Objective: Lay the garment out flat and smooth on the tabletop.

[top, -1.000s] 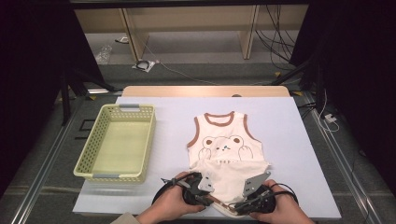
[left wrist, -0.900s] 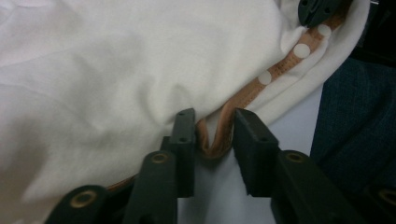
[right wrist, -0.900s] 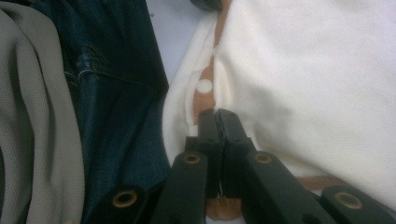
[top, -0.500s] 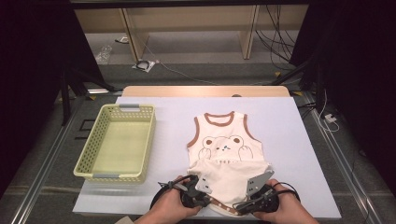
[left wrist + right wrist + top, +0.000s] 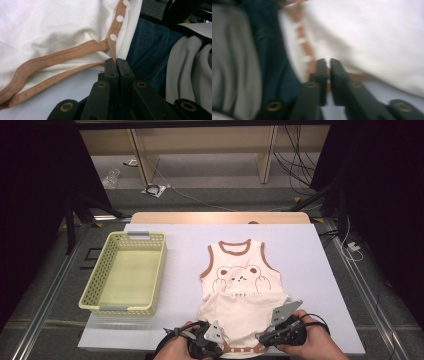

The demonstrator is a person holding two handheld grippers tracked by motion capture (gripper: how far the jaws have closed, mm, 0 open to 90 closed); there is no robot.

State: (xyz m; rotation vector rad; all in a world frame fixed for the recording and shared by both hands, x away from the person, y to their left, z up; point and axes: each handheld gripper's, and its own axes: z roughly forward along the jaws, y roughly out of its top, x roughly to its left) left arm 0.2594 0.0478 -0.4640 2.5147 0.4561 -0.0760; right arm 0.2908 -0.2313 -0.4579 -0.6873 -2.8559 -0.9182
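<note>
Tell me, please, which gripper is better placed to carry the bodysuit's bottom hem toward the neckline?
Neither alone: left gripper and right gripper each pinch a hem corner of the bodysuit, so both should move together.

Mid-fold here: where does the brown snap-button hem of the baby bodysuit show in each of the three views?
High view: the brown snap hem lies at the bottom centre, between both grippers.
Left gripper view: it runs from top centre down into the shut jaws.
Right gripper view: blurred, upper left down to the jaws.
Shared landmark: the white snap dots.
</note>
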